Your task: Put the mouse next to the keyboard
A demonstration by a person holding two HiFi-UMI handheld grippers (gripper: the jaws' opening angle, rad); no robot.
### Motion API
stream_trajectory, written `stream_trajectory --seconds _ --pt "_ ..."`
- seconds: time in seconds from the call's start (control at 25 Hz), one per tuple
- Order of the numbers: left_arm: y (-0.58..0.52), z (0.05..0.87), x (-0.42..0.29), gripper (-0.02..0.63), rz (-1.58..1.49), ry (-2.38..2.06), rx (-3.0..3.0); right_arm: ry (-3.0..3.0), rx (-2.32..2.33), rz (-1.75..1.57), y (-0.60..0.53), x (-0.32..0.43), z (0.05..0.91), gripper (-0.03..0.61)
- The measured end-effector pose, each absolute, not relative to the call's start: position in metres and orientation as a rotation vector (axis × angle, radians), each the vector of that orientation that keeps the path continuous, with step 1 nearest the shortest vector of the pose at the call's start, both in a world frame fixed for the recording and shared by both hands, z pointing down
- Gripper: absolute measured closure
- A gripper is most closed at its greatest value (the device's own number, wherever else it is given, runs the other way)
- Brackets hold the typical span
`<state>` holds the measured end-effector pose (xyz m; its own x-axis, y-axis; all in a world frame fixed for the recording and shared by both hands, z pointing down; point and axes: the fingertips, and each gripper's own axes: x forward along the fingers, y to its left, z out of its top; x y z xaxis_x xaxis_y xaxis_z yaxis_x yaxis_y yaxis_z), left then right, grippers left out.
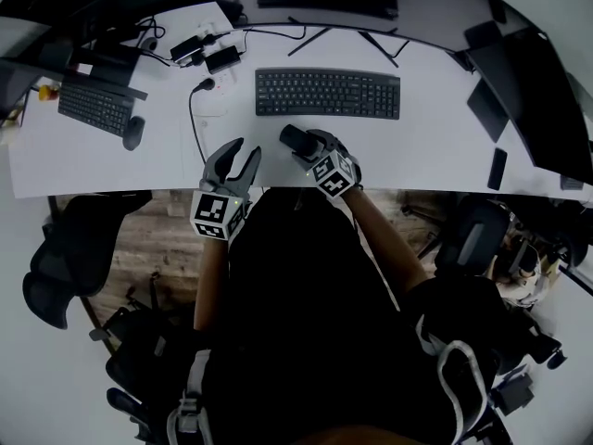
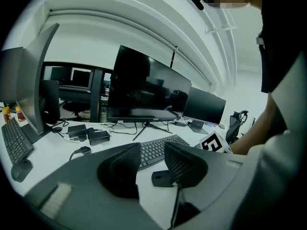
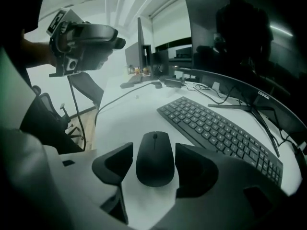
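Straddling the mouse [image 1: 295, 139] with the right gripper [image 3: 153, 150], with jaws spread to either side and a sliver of desk [image 1: 435, 146] showing at one flank, so apparently not pinching it. Angled steeply downward, probably to take the body by its sides. Lying flat just in front of the keyboard [image 1: 327, 93], toward its left half, button end facing the keys. Holding the left gripper [image 2: 152, 150] spread and empty, off to the left near the desk edge, likely to keep clear. Calling next, on this reading, for a squeeze and a carry round to the keyboard's side.
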<state>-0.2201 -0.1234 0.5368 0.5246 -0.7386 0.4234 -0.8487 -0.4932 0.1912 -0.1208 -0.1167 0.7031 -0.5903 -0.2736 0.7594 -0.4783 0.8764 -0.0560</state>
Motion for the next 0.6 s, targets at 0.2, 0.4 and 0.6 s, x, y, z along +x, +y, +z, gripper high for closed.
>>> stream_trajectory --seconds 0.2,0.4,0.6 --pt "-0.132 0.541 -0.223 0.460 0.421 -1.287 2.390 -2.172 0.538 0.342 -0.119 -0.123 0.719 0.301" --pt "-0.139 0.540 -0.226 0.460 0.413 -1.274 2.405 -2.142 0.571 0.350 -0.123 -0.128 0.725 0.292" --pt "-0.139 0.543 -0.227 0.460 0.420 -1.257 2.411 -2.116 0.571 0.376 -0.125 -0.132 0.736 0.279"
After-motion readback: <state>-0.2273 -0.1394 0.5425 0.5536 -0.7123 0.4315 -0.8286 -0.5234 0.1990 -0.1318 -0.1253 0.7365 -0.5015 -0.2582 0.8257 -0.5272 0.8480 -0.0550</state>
